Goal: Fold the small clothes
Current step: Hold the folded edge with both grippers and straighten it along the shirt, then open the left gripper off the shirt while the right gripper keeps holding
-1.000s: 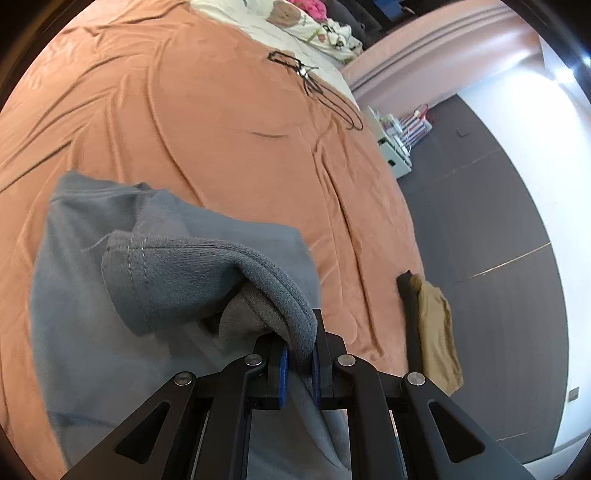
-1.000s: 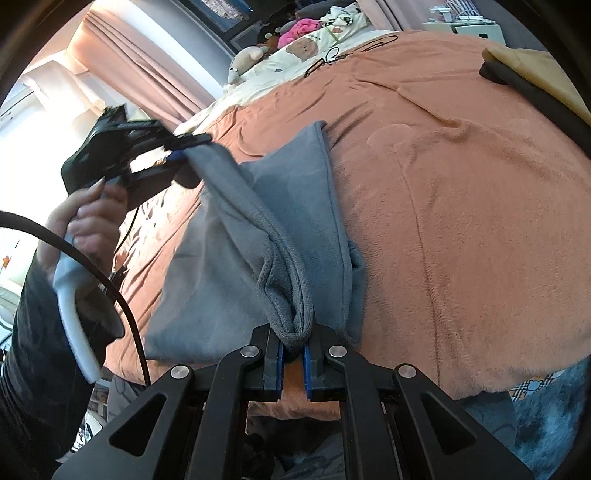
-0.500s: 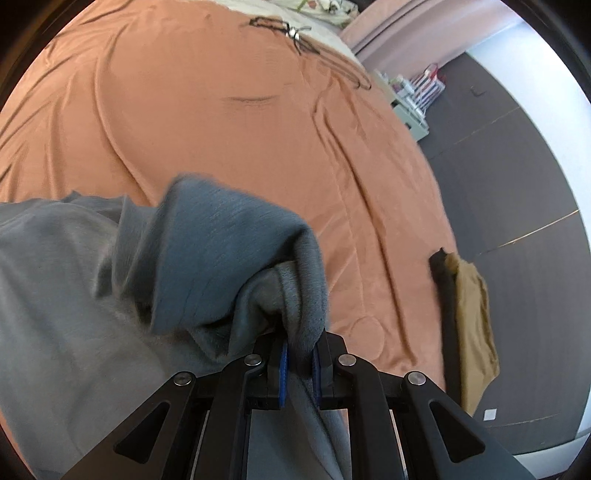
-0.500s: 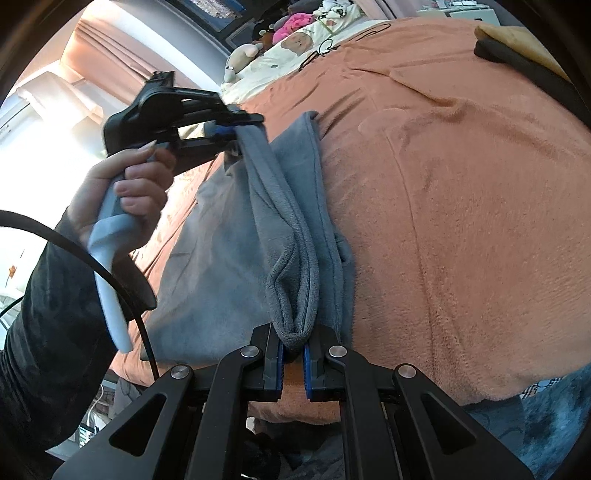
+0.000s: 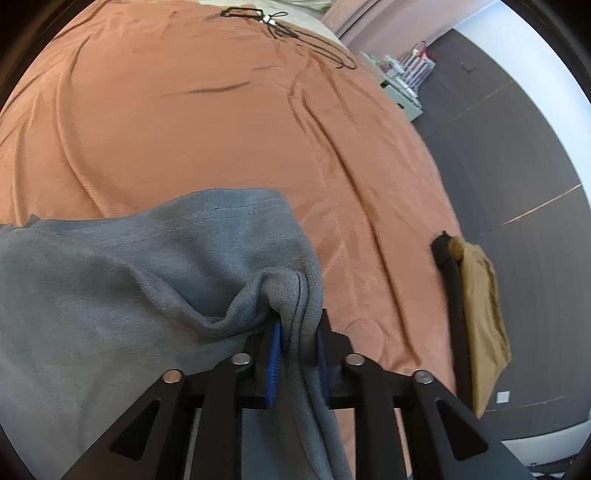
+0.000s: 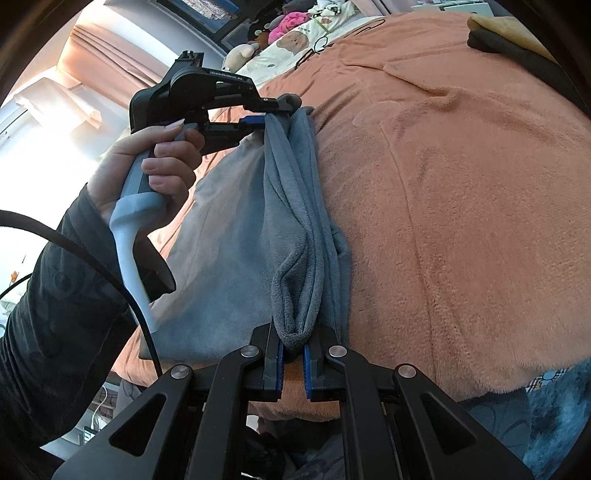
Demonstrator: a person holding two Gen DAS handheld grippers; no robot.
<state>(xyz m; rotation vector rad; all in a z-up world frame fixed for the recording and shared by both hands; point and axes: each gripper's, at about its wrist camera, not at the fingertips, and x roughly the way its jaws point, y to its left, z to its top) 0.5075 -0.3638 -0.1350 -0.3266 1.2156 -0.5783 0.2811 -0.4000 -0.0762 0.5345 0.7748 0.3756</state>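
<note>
A grey fleece garment [image 5: 147, 277] lies on the orange bed blanket [image 5: 184, 129], with one long edge folded over and stretched between both grippers. My left gripper [image 5: 297, 332] has its jaws opening; the bunched fold still sits between the blue pads [image 5: 273, 362], loosely. In the right wrist view the left gripper [image 6: 271, 112] hangs at the garment's [image 6: 229, 229] far end, held by a hand [image 6: 155, 162]. My right gripper [image 6: 293, 343] is shut on the near end of the fold, close to the bed's front edge.
A tan and a black folded piece [image 5: 480, 295] lie stacked at the bed's edge, also in the right wrist view [image 6: 509, 33]. A black cable [image 5: 295, 33] and plush toys [image 6: 291, 29] lie near the pillows. A small shelf unit [image 5: 402, 81] stands on the dark floor.
The left gripper carried its end of the fold across and down onto the garment, and its jaws have widened. The right gripper kept still, shut on its end.
</note>
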